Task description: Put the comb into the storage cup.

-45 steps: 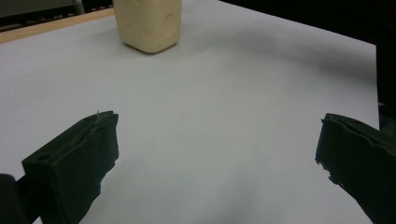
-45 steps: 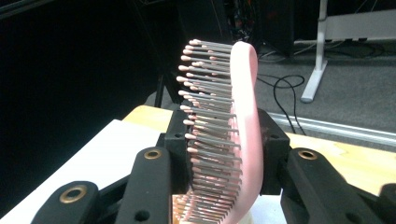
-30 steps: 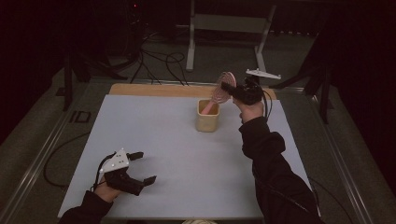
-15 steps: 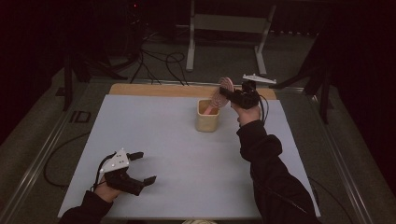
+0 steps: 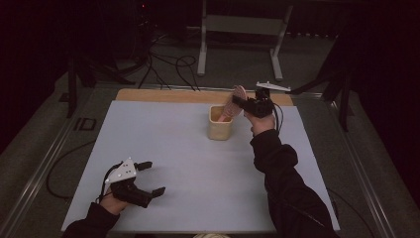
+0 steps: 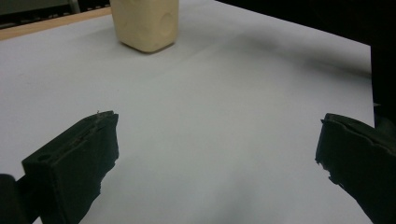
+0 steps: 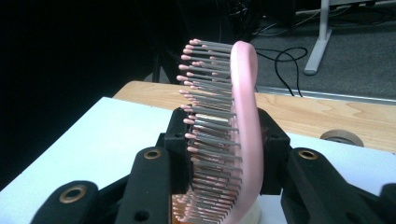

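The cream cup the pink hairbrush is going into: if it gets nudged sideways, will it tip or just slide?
Probably tips fairly easily: the cup is small, upright, taller than its base, and looks like light plastic. The hairbrush, clamped in the right hand-held gripper, leans on its rim, so leverage sits high. On the smooth table it might slide first.

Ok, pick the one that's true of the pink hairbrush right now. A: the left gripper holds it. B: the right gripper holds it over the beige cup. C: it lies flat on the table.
B: the right gripper clamps the pink hairbrush above the beige cup.
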Demonstrator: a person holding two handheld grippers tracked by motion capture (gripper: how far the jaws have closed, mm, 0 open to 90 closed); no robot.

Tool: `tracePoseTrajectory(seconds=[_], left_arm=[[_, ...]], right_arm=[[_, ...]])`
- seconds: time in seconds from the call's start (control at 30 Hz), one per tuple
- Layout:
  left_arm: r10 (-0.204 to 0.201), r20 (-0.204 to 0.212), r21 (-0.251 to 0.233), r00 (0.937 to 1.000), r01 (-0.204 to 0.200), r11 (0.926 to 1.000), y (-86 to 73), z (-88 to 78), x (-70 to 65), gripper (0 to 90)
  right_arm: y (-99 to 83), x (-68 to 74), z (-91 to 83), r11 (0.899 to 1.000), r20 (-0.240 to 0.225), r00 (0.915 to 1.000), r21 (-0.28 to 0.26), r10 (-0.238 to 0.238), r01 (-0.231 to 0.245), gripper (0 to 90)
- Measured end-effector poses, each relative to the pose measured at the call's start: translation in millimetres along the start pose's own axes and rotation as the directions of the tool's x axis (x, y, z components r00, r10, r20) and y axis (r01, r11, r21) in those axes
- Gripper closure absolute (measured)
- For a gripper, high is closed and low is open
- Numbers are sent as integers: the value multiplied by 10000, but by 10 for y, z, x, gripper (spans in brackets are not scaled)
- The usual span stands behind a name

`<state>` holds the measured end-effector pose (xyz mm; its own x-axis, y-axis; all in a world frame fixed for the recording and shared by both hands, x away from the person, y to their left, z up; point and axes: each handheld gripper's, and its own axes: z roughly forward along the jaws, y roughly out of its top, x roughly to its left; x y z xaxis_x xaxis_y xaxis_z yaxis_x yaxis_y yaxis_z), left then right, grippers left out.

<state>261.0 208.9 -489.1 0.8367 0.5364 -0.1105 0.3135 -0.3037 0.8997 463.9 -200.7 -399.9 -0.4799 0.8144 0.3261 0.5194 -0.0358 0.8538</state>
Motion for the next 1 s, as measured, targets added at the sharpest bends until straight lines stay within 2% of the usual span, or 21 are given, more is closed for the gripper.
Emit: tracePoseTrajectory(seconds=[0.3,0.43,0.6,0.9,1.0], left_arm=[[-12,37,16,10000,12,10000,-2,6,0,1],[-16,59,21,10000,16,10000,-2,8,-3,1],[-23,51,-20,10000,23,10000,3,3,-2,1],[-11,1,-64,10000,11,10000,10,-4,-5,0],[0,-3,-85,10000,0,10000,13,-8,-4,0]], right_arm=[[-10,-83,1,9996,-103,9997,145,231,-230,631],[-3,-72,5,9997,-37,10000,242,12,-11,617],[29,-70,-30,9995,-46,9997,159,-256,257,408],[55,-70,-105,9979,-71,9980,113,-635,636,200],[39,-76,-122,9966,-297,9964,190,-792,797,143]])
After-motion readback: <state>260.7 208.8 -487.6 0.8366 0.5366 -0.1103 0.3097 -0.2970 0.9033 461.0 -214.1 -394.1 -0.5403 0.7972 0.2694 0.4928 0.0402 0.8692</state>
